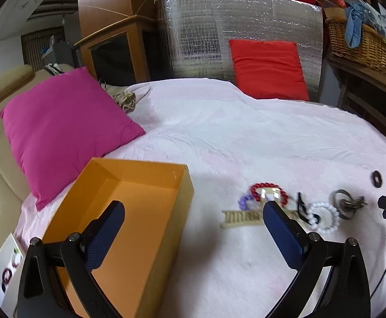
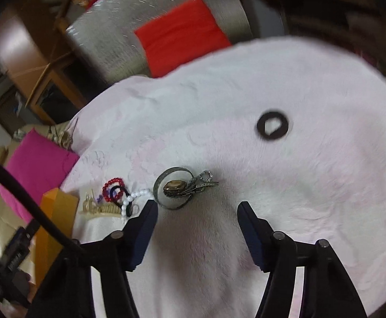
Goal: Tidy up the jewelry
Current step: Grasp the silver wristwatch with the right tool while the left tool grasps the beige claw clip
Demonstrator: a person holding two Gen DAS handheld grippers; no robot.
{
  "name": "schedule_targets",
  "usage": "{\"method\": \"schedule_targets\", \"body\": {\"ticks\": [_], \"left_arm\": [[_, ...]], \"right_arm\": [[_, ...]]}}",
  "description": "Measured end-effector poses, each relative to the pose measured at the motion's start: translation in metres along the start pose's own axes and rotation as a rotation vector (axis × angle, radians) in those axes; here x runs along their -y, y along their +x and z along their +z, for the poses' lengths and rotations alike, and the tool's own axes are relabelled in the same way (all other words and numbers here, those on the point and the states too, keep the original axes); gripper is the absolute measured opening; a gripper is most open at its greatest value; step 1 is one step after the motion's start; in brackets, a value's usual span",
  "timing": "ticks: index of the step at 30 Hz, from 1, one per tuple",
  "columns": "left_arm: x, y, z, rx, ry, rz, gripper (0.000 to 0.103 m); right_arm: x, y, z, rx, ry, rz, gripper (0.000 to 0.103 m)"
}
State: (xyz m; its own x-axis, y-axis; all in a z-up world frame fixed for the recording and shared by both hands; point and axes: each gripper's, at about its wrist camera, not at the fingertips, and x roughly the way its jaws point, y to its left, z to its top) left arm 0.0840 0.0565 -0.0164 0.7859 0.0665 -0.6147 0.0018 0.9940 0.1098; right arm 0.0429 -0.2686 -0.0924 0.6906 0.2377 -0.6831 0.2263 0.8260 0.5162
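Note:
An open orange box lies empty on the pale pink bedspread. My left gripper is open over the box's right wall with nothing between its fingers. To its right lies a cluster: a red bead bracelet, a purple piece, a beige comb, a black hair tie, a white bead bracelet, a metal watch and a black ring. My right gripper stands open and empty just short of the watch. The black ring lies further off.
A magenta pillow leans behind the box. A red cushion rests against a silver foil panel at the bed's far end. A wicker basket sits on a shelf to the right. A black cable crosses the right wrist view.

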Motion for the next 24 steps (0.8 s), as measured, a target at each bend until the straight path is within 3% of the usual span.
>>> {"method": "schedule_targets", "body": {"ticks": [5, 11, 17, 21, 24], "left_arm": [[-0.005, 0.021, 0.003, -0.046, -0.031, -0.02, 0.103], [-0.006, 0.029, 0.004, -0.059, -0.063, -0.026, 0.103], [-0.001, 0.035, 0.006, -0.058, -0.075, -0.027, 0.103], [0.012, 0.039, 0.006, -0.054, -0.047, -0.043, 0.103], [0.026, 0.041, 0.007, -0.049, -0.012, -0.078, 0.103]], "right_arm": [[0.02, 0.037, 0.012, -0.101, 0.211, 0.099, 0.061], [0.031, 0.06, 0.021, -0.099, 0.365, 0.134, 0.06], [0.02, 0.066, 0.026, -0.065, 0.359, 0.049, 0.046], [0.005, 0.07, 0.025, -0.054, 0.244, -0.054, 0.021], [0.004, 0.068, 0.026, -0.035, 0.212, -0.045, 0.019]]}}
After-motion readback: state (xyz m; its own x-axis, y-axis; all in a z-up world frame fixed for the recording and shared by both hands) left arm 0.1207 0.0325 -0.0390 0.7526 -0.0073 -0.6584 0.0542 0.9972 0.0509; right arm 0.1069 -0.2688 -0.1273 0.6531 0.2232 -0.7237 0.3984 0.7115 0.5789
